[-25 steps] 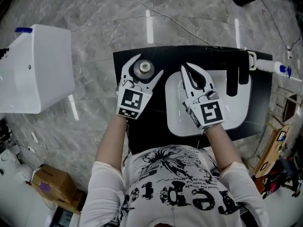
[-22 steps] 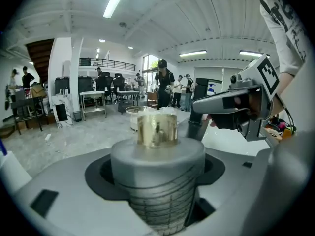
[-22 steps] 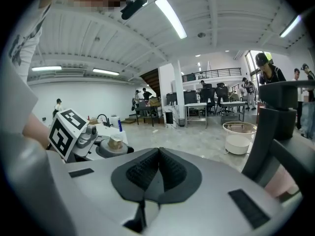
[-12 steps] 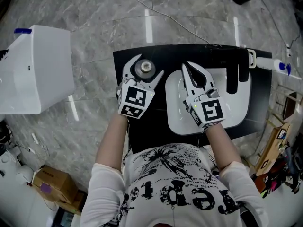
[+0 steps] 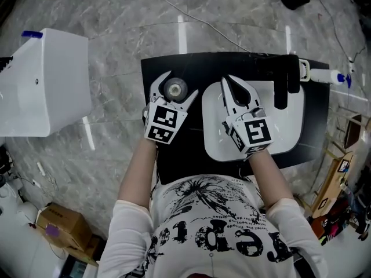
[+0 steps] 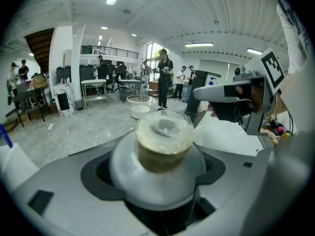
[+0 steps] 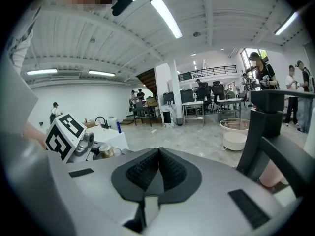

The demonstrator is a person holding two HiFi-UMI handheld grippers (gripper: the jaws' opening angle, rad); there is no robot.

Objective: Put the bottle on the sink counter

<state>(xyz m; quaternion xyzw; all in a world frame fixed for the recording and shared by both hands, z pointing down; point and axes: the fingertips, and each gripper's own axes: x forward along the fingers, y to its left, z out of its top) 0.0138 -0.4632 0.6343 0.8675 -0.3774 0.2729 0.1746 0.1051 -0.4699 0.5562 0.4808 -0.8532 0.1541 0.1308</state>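
Bottle [image 5: 175,88] body is hidden under its own cap in the head view, so contact with the black sink counter [image 5: 174,164] cannot be told. Left gripper [image 5: 177,84] jaws clamp the bottle's shoulder, near the counter's left edge. Right gripper [image 5: 231,86], jaws pressed together and empty, hovers over the white basin [image 5: 293,133], with the faucet [image 5: 283,91] well apart.

The black sink counter [image 5: 174,167] carries a white basin [image 5: 290,126] in its right half, with a black faucet [image 5: 282,91] at the far edge. A white tube [image 5: 319,74] overhangs the far right corner. The bottle [image 5: 174,88] is upright near the far left corner.
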